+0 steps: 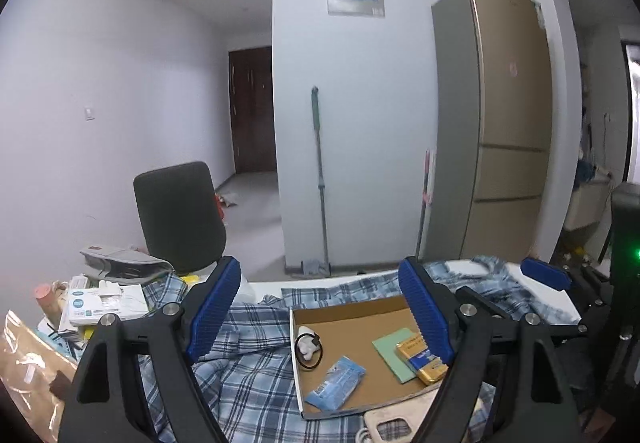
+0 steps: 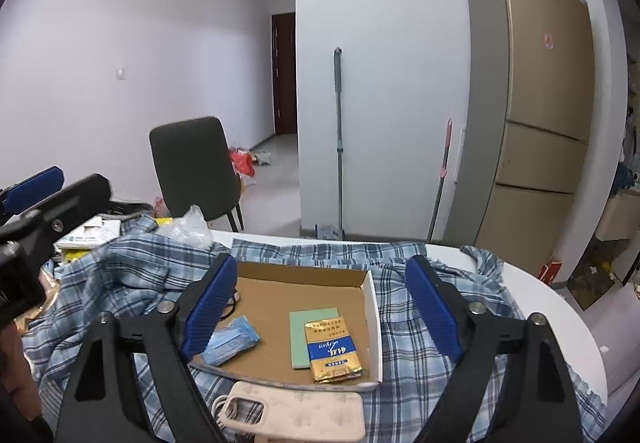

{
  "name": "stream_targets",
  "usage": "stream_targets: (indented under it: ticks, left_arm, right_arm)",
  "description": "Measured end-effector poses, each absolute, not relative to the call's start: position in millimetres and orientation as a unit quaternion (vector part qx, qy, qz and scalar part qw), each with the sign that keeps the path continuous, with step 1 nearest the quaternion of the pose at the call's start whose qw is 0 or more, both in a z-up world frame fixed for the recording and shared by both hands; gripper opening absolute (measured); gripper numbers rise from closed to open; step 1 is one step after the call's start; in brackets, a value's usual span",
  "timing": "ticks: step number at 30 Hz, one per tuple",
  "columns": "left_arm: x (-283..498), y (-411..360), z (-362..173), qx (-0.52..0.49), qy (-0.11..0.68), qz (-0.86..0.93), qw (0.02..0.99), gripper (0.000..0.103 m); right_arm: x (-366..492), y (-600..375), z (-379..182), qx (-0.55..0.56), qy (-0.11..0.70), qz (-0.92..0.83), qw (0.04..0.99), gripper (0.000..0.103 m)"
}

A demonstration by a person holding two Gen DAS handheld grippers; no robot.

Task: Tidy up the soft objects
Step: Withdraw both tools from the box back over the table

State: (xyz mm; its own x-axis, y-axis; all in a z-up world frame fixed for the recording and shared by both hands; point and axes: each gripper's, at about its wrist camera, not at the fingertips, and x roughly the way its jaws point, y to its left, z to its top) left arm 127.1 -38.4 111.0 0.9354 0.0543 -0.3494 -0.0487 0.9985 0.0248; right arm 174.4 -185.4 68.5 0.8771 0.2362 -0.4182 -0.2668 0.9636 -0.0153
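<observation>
A blue plaid shirt (image 1: 248,375) lies spread over the white table (image 2: 568,307); it also shows in the right wrist view (image 2: 416,343). On it sits a shallow cardboard tray (image 1: 356,313), also in the right wrist view (image 2: 280,283). The tray holds a blue mask pack (image 1: 335,383), a green card (image 1: 394,353), a gold and blue packet (image 2: 333,353) and a black hair tie (image 1: 309,353). A beige phone case (image 2: 296,415) lies at the tray's near edge. My left gripper (image 1: 320,317) is open above the tray and empty. My right gripper (image 2: 322,311) is open above the tray and empty.
Boxes and papers (image 1: 100,307) are piled at the table's left, with a brown bag (image 1: 28,363) nearer. A dark chair (image 1: 178,215) stands behind the table. A mop (image 1: 320,179) leans on the wall and a fridge (image 1: 504,123) stands right.
</observation>
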Motion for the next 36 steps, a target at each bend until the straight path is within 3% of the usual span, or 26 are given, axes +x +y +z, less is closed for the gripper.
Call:
stream_targets:
  ticks: [9, 17, 36]
  left_arm:
    - [56, -30, 130, -0.008, 0.141, 0.005, 0.990, 0.083]
    - [21, -14, 103, -0.023, 0.130, 0.011, 0.991, 0.083]
    - [50, 3, 15, -0.021, 0.189, -0.026, 0.981, 0.083]
  right_arm:
    - [120, -201, 77, -0.030, 0.184, 0.132, 0.973, 0.086]
    - [95, -207, 42, -0.043, 0.197, 0.134, 0.970, 0.087]
    - [121, -214, -35, -0.041, 0.276, 0.145, 0.949, 0.087]
